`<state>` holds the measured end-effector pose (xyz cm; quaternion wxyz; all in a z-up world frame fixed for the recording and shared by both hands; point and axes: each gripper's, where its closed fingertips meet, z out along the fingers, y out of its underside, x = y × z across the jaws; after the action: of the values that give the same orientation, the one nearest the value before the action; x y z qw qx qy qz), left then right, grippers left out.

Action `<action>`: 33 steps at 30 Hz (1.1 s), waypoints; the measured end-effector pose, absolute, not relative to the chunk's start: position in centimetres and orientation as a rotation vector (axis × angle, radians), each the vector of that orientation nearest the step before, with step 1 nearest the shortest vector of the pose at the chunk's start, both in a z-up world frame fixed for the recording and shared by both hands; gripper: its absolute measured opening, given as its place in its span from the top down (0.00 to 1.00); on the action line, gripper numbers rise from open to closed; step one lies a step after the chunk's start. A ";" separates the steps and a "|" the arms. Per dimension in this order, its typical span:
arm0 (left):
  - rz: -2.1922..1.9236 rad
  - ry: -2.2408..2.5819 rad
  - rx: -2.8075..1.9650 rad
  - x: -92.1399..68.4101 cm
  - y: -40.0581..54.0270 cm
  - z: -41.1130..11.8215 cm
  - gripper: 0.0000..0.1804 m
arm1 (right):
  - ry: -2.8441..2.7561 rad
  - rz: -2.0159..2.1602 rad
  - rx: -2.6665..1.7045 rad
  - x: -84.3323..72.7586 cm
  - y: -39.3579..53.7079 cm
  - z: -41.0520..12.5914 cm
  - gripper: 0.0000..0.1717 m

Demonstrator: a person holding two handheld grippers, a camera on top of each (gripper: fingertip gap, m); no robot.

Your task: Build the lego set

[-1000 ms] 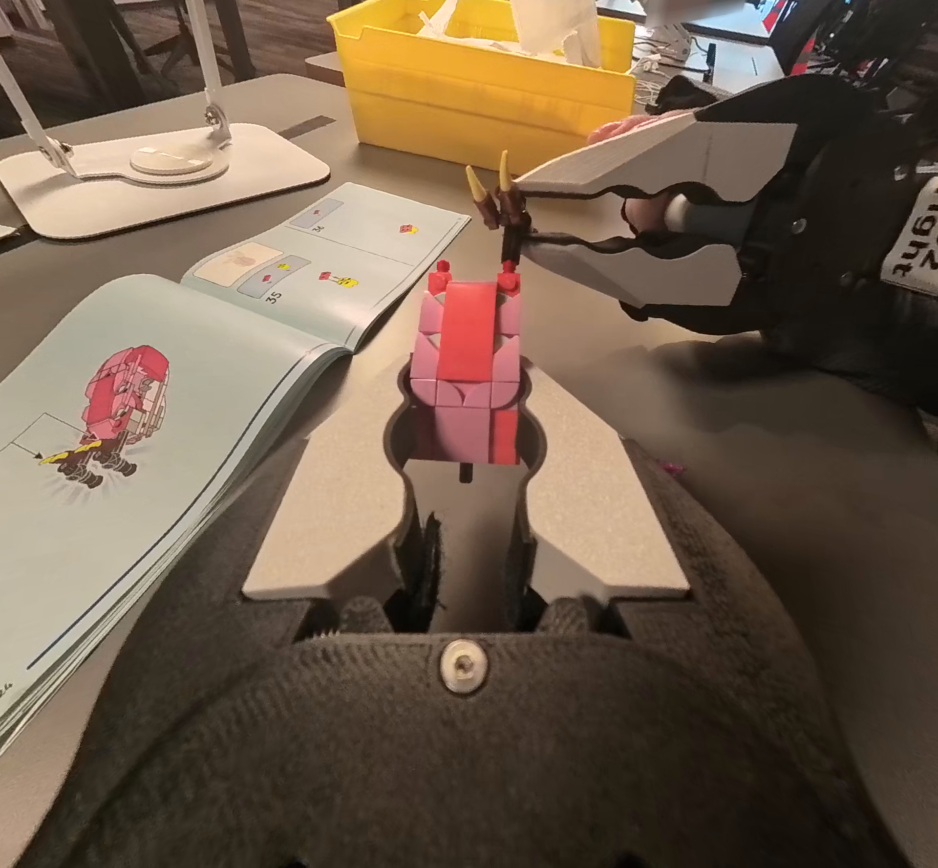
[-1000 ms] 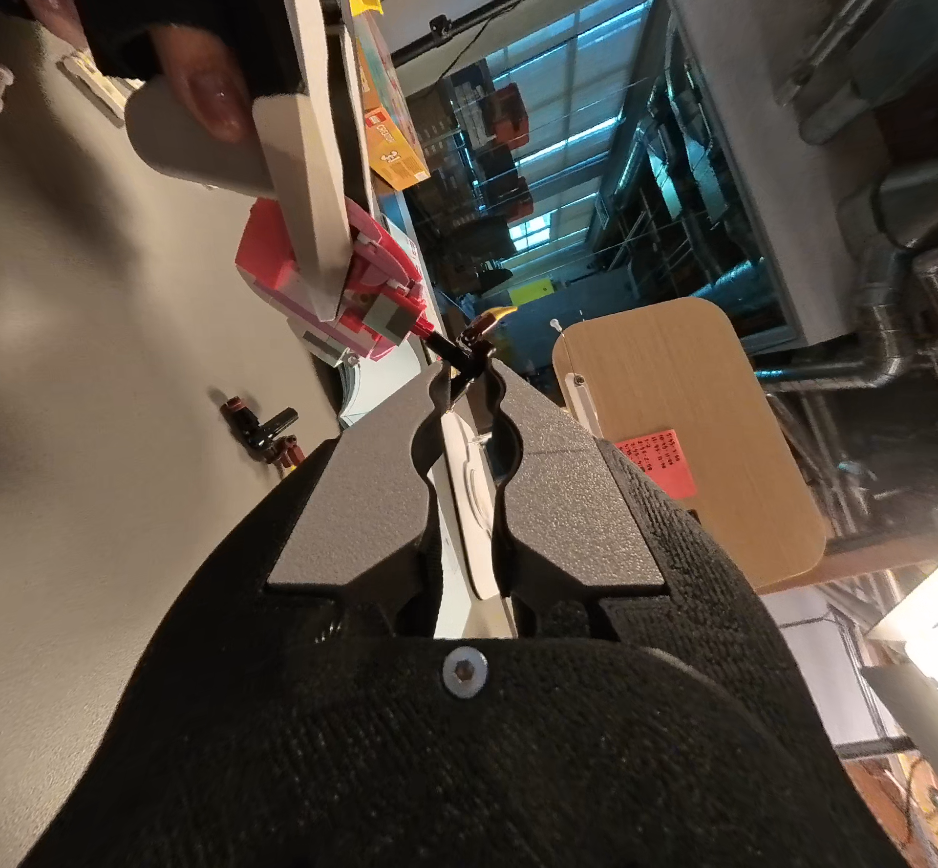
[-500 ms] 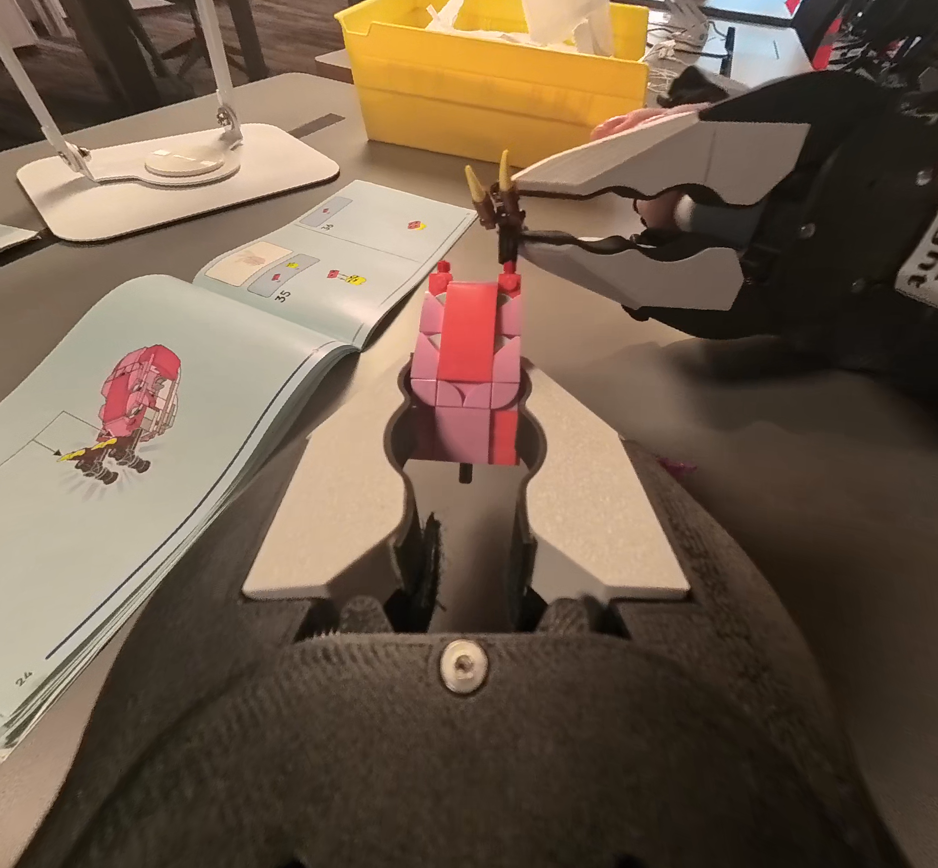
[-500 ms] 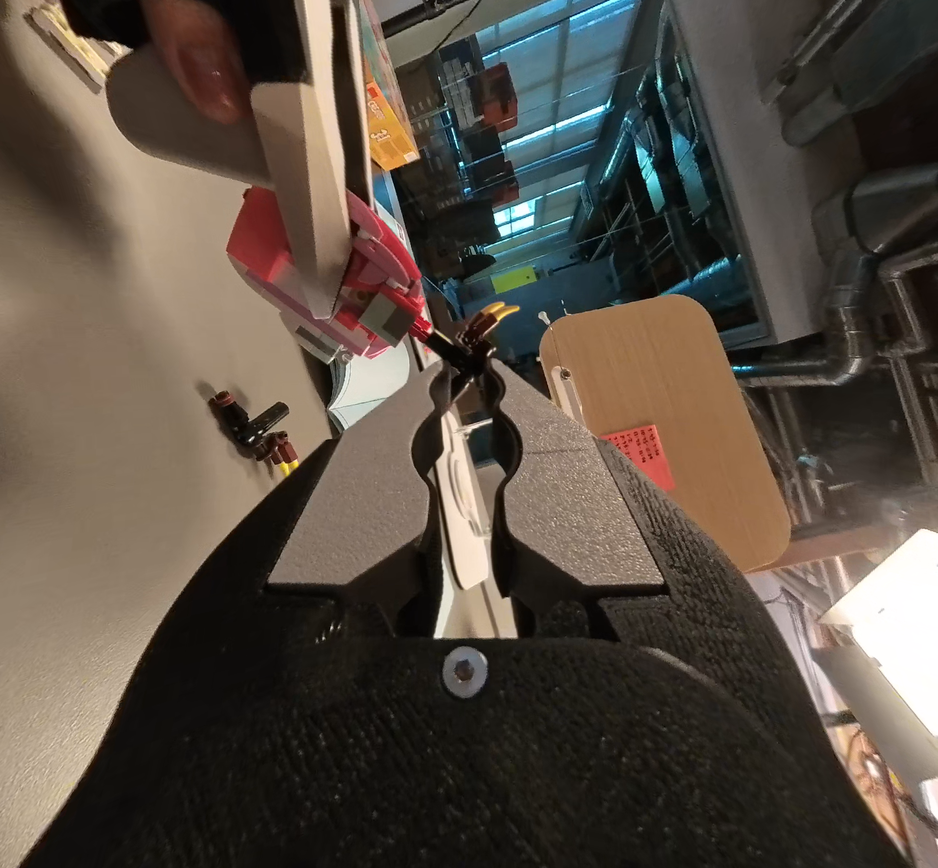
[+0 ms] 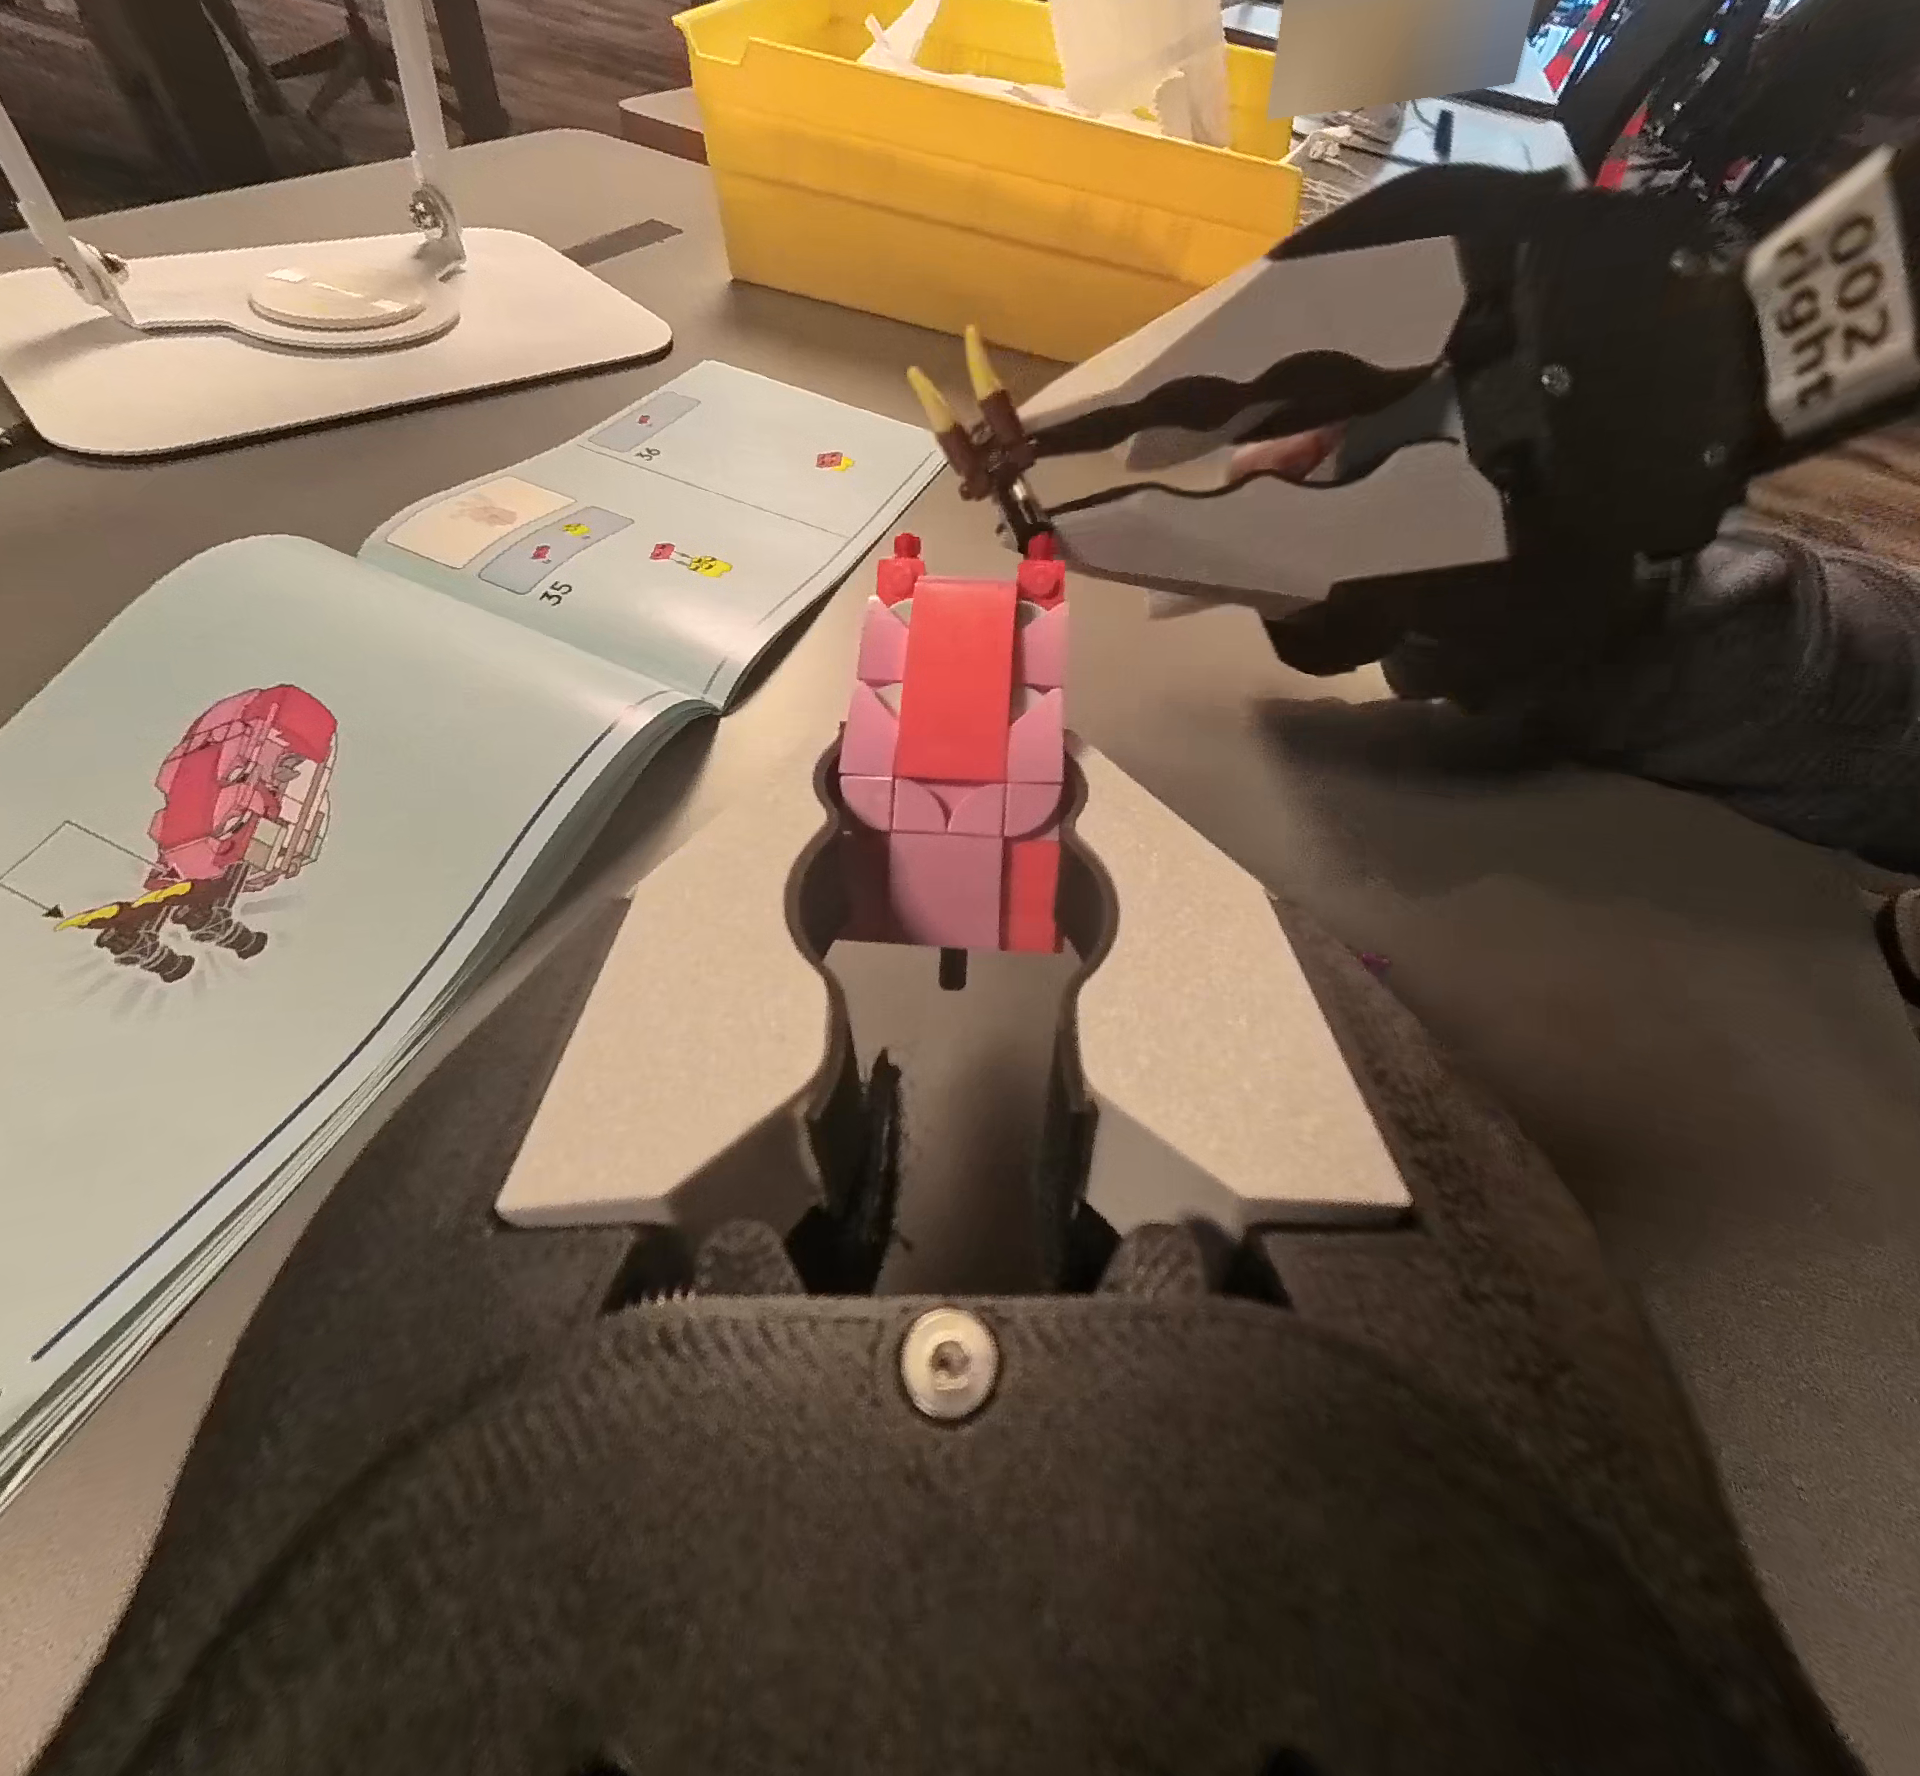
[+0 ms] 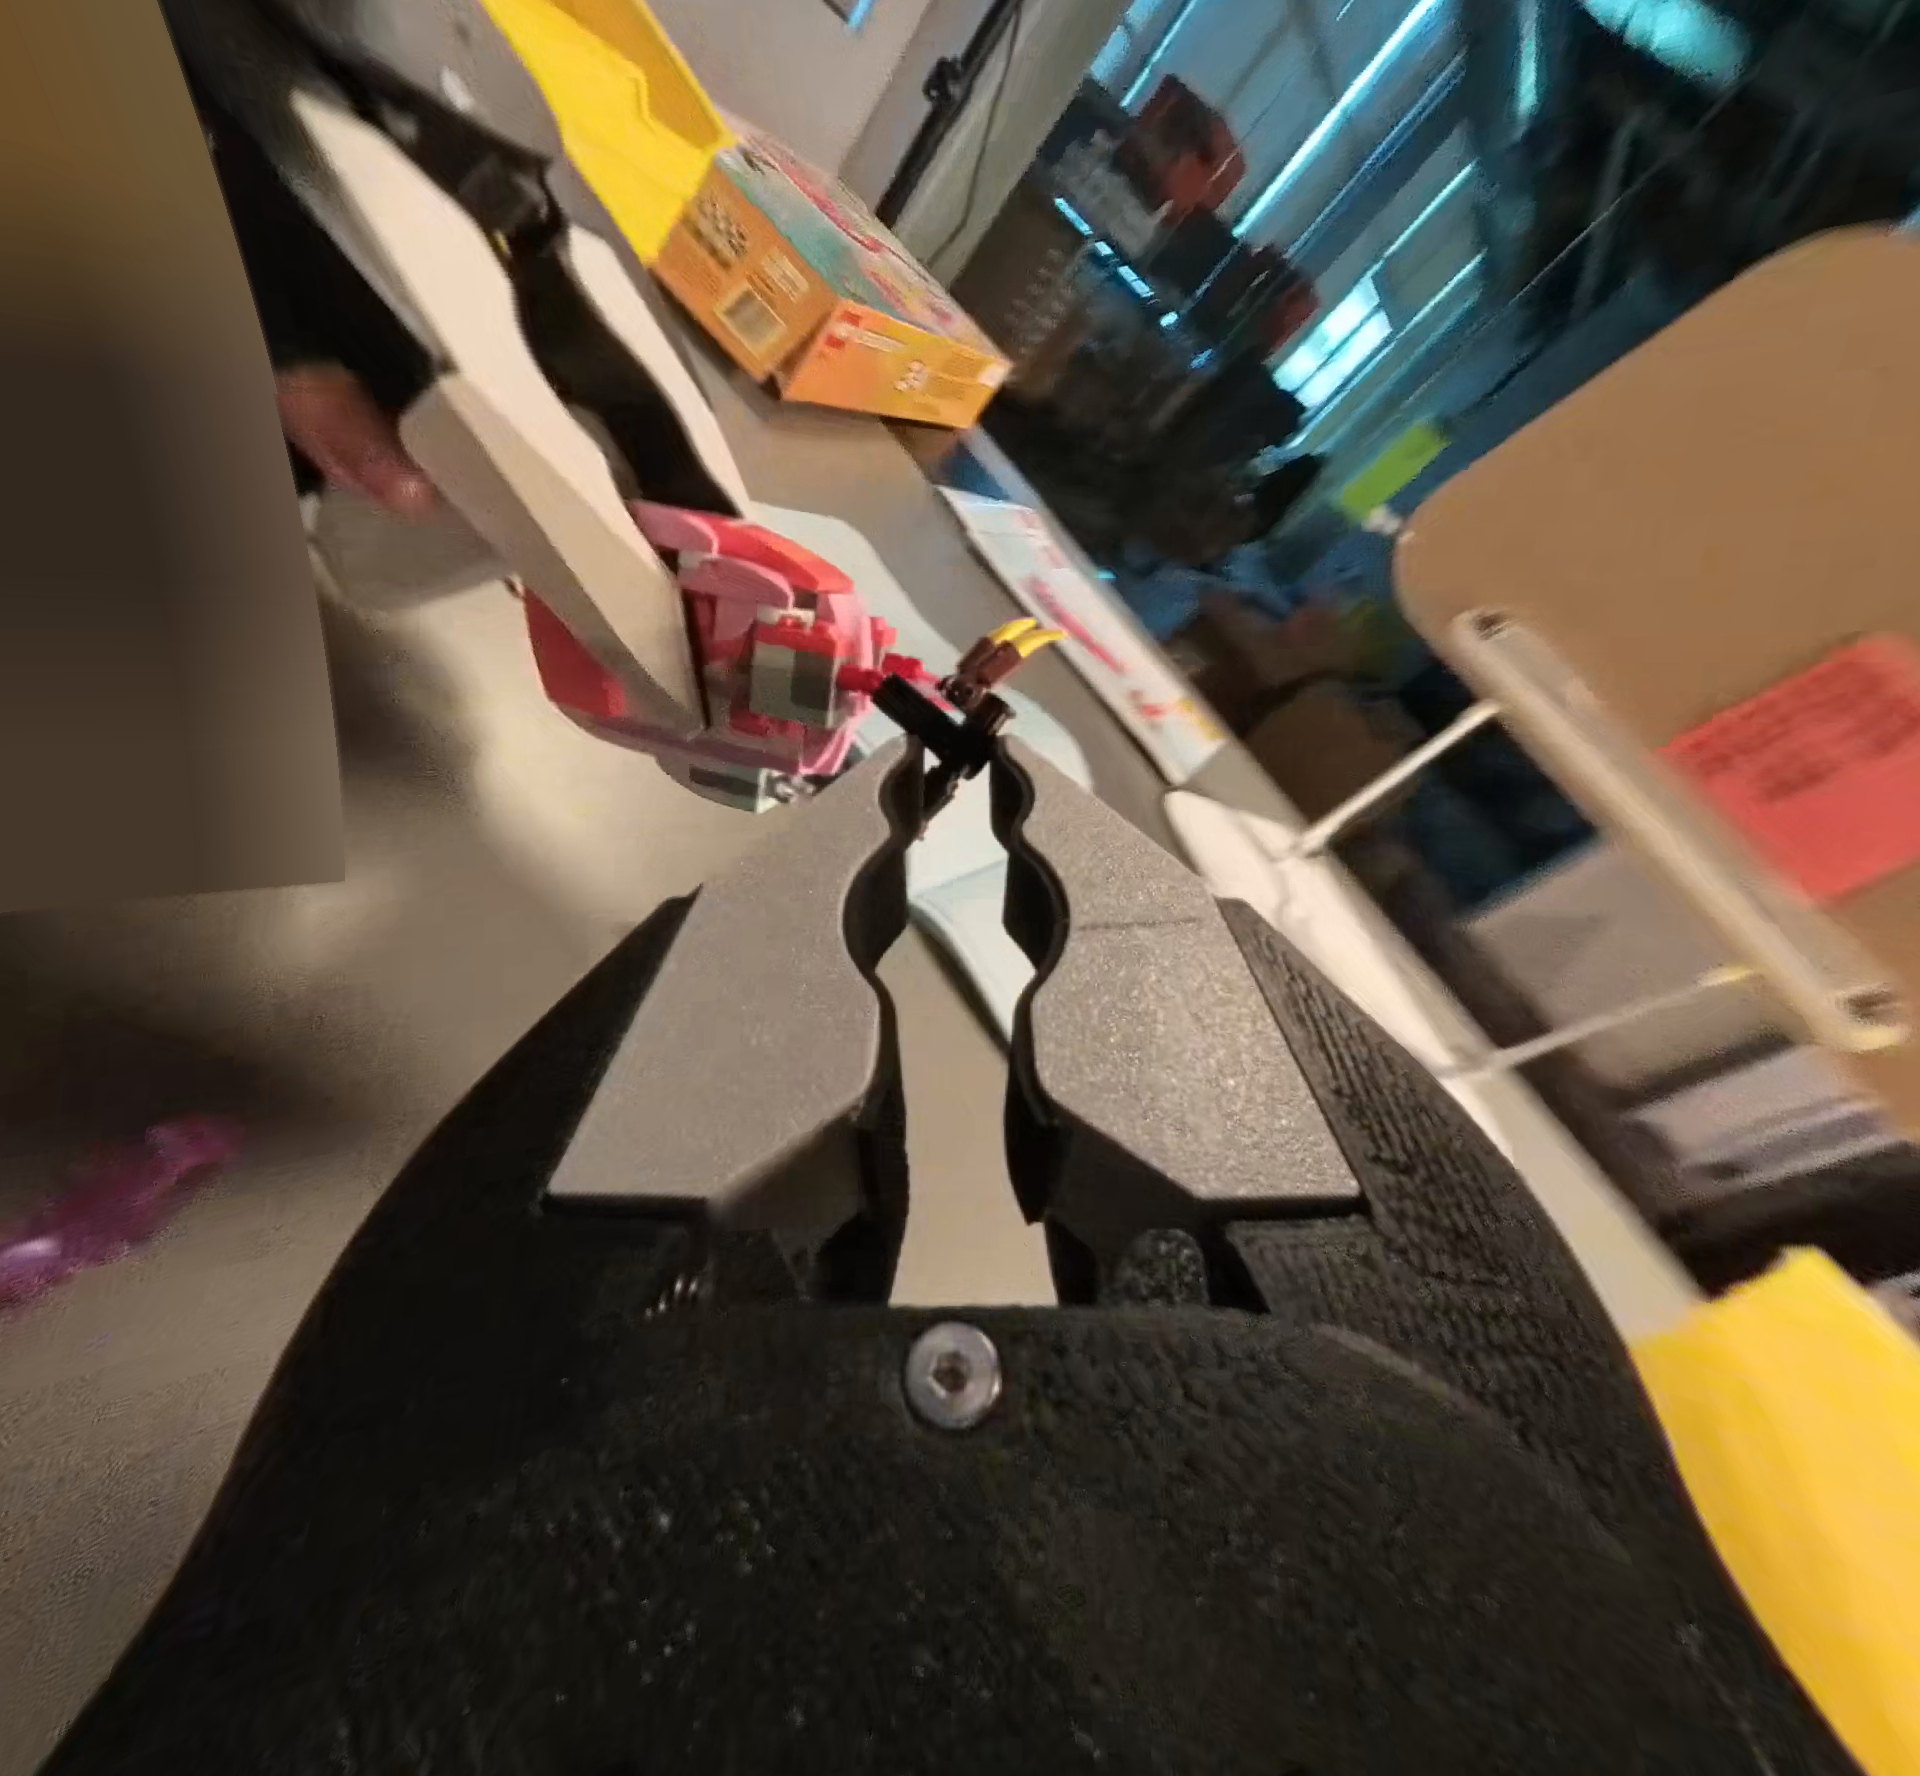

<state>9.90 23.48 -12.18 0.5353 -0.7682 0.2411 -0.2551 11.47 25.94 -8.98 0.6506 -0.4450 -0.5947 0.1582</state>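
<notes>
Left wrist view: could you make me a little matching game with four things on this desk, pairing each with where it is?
Things:
1. pink and red brick model
2. small brown piece with yellow claws
3. crumpled white paper
4. open instruction booklet

Places:
A. inside the yellow bin
B. flat on the grey table
C. clamped in the left hand-held gripper
D. pinched at the right hand-held gripper tips

Pairs: 1-C, 2-D, 3-A, 4-B

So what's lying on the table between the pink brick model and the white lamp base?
An open instruction booklet lies between the model and the lamp base, seen in the left wrist view.
</notes>
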 end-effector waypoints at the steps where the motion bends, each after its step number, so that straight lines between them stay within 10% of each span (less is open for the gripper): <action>1: -0.609 0.572 -1.836 9.9 23.5 -12.3 0.82 | -1.342 0.436 -1.058 11.4 26.0 -9.2 0.94; 33: -0.641 0.512 -1.937 9.5 23.8 -13.4 0.82 | -1.380 0.305 -1.027 11.3 26.5 -10.3 0.94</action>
<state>9.54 23.76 -13.40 0.4959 -0.7996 0.2113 -0.2647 11.25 26.54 -10.30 0.6422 -0.4506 -0.6055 0.1338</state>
